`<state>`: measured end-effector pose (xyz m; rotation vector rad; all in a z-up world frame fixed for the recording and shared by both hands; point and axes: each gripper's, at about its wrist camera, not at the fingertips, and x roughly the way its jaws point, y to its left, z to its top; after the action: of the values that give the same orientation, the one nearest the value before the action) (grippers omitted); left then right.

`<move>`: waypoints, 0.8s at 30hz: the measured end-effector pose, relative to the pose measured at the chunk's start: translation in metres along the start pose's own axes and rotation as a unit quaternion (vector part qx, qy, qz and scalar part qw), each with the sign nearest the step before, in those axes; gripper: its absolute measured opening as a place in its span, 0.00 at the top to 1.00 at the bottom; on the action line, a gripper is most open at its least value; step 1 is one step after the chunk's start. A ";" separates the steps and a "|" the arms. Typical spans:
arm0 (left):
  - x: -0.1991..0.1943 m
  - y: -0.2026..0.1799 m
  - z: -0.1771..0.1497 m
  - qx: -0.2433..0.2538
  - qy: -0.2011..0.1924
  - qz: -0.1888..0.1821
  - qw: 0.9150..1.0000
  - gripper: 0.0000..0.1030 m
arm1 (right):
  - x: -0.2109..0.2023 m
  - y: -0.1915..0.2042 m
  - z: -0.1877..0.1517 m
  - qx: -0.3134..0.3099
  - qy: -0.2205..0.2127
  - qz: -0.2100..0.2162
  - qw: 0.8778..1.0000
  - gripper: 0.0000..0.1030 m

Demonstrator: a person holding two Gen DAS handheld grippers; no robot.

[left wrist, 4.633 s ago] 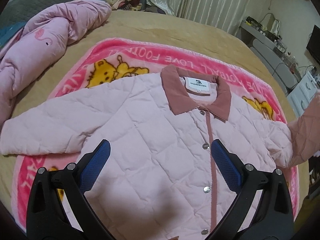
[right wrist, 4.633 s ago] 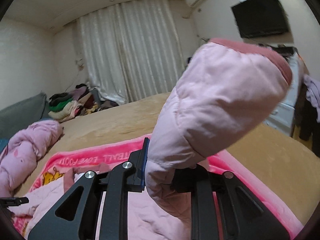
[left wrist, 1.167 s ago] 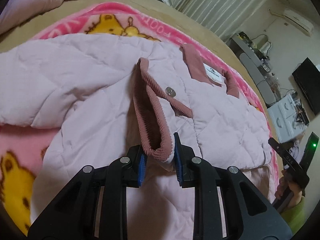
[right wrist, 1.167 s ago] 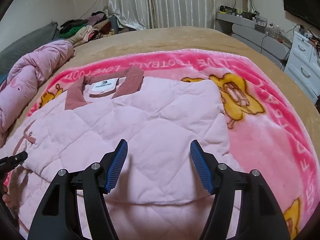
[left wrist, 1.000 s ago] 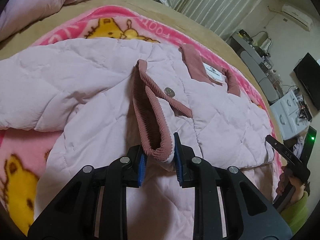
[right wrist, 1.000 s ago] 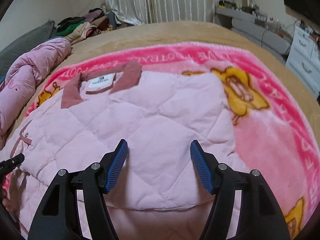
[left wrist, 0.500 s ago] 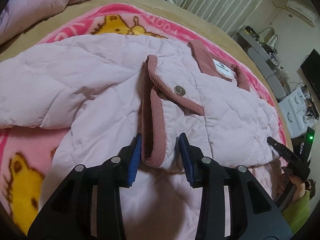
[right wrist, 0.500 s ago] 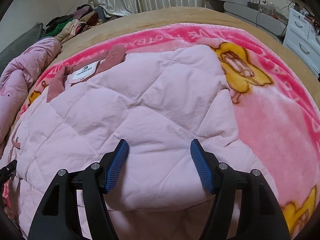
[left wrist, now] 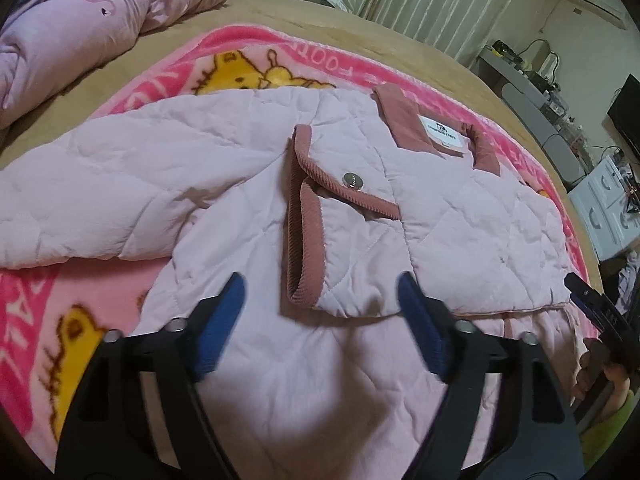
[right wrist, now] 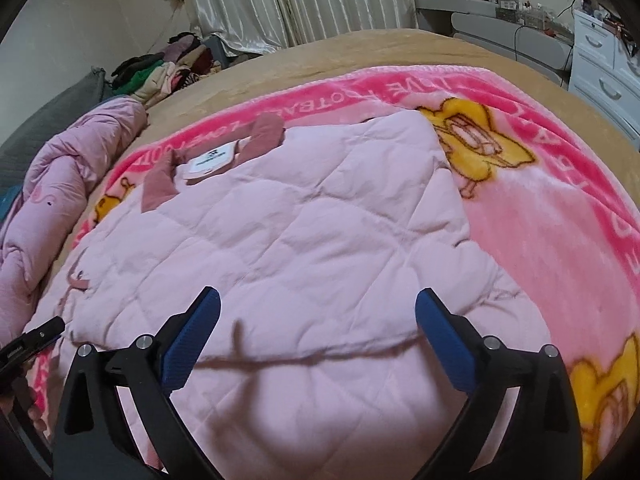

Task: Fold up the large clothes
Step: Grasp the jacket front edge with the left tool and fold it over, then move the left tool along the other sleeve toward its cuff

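A pale pink quilted jacket (left wrist: 248, 184) with a dusty-rose corduroy collar (left wrist: 404, 120) lies flat on a pink cartoon blanket (left wrist: 248, 52). Its right sleeve is folded across the chest, and the corduroy cuff (left wrist: 306, 232) with a snap button rests just beyond my left gripper (left wrist: 320, 294). That gripper is open and empty, a little back from the cuff. The other sleeve lies stretched out to the left. In the right wrist view the jacket (right wrist: 304, 240) shows its folded side, and my right gripper (right wrist: 318, 308) hovers open and empty over it.
The blanket lies on a tan bedspread (right wrist: 360, 52). A bunched pink duvet (left wrist: 80, 28) sits at the far left of the bed. A pile of clothes (right wrist: 168, 68) lies by the curtains. White drawers (right wrist: 600, 72) and a desk stand to the right of the bed.
My left gripper was shut on the cuff, then opened, let it drop onto the jacket's chest and drew back. My right gripper, open throughout, shifted slightly over the jacket.
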<state>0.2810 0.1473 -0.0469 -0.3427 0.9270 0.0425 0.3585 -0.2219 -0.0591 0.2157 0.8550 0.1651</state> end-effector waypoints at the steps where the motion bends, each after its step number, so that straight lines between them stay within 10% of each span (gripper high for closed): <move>1: -0.003 -0.001 0.000 0.001 -0.003 0.007 1.000 0.13 | -0.003 0.001 -0.001 0.000 -0.001 0.003 1.000 0.04; 24: -0.053 0.029 -0.004 -0.029 -0.027 0.054 0.998 0.09 | -0.064 0.082 -0.011 -0.073 -0.046 0.049 0.995 0.04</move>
<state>0.2411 0.1790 -0.0149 -0.3426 0.8910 0.1781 0.3038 -0.1558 0.0010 0.1266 0.7371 0.3060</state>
